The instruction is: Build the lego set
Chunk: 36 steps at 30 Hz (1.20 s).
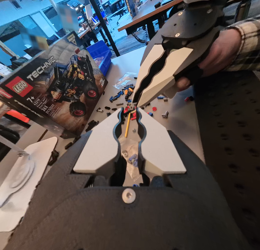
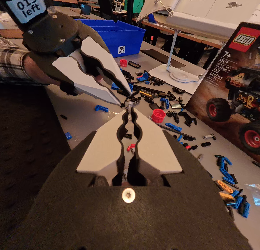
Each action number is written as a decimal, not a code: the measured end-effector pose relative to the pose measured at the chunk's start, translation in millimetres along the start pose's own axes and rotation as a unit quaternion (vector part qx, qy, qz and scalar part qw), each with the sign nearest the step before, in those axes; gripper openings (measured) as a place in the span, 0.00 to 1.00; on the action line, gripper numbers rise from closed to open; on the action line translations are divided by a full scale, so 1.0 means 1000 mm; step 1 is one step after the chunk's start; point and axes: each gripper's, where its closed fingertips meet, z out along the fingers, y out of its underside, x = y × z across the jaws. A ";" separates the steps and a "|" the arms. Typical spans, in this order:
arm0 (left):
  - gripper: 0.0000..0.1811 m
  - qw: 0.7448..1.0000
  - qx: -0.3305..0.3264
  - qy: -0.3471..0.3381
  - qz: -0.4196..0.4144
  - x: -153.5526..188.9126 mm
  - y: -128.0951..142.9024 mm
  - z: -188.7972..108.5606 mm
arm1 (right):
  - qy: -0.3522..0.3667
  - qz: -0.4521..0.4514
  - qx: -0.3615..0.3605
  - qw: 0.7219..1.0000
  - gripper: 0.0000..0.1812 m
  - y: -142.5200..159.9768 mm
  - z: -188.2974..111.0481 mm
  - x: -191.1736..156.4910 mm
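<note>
Above the grey bench (image 2: 84, 116) the two tongs met tip to tip. The right tongs (image 2: 129, 109) were clamped on a small light grey Lego pin (image 2: 129, 104), whose round head stood out just beyond the tips. The left tongs (image 2: 125, 99) came in from the upper left of the right wrist view, and their tips touched or almost touched this same pin; whether they really gripped it I cannot tell, but their fingers stood only a little apart. In the left wrist view the left tongs (image 1: 130, 109) showed this narrow gap, and the right tongs (image 1: 135, 104) reached down from the upper right, held by a hand (image 1: 219, 53) in a plaid sleeve (image 1: 247, 45). Under the tips many loose Lego pieces (image 2: 154, 94) lay scattered on the bench: black and blue beams, a red wheel hub (image 2: 158, 115), a long black axle (image 2: 177, 132) and a yellow axle (image 1: 127, 124). A small clear bag (image 1: 130, 154) with blue and grey parts lay below the left tongs. The Lego set box (image 2: 232, 97) stood at the right of the pieces, near a white stand (image 2: 181, 74) which carried the open instruction booklet (image 2: 204, 5). A blue bin (image 2: 119, 36) stood farther back on the bench.
</note>
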 end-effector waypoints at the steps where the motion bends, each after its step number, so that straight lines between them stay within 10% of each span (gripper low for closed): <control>1: 0.08 1.000 0.001 0.008 -0.013 0.001 0.000 0.000 | 0.002 -0.008 0.001 1.000 0.02 0.000 0.000 0.000; 17: 0.03 0.987 0.005 0.102 -0.125 0.015 0.005 0.001 | 0.020 -0.151 -0.011 0.988 0.02 0.004 -0.001 -0.009; 36: 0.17 0.955 -0.199 0.220 0.021 0.056 0.076 0.018 | -0.113 0.004 -0.275 0.955 0.02 0.090 0.001 -0.022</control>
